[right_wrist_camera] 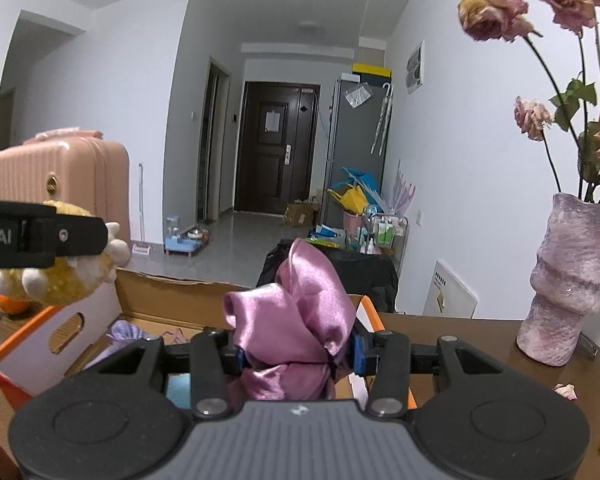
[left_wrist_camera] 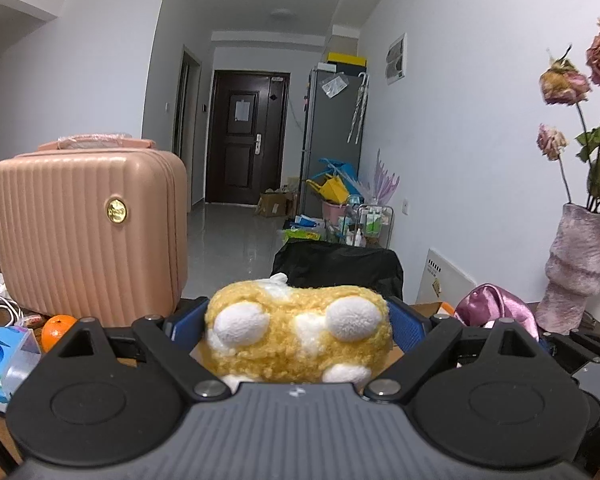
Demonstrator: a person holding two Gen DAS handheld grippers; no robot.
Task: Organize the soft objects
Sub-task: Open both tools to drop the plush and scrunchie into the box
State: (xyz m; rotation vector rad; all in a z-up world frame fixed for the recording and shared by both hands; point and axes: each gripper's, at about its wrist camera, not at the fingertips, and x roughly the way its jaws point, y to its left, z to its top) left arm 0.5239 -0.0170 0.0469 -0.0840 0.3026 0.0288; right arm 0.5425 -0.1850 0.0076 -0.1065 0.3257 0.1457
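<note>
The left gripper (left_wrist_camera: pixel 298 334) is closed on the yellow plush toy (left_wrist_camera: pixel 300 332) and holds it in the air, above the left edge of the cardboard box (right_wrist_camera: pixel 64 332). The right gripper (right_wrist_camera: pixel 296 354) pinches the pink satin pouch (right_wrist_camera: pixel 296 320) just over the open box, near its right wall. I think it is best to lower each soft object well inside the box before opening, so nothing catches on the rim or falls onto the table (right_wrist_camera: pixel 480 344).
</note>
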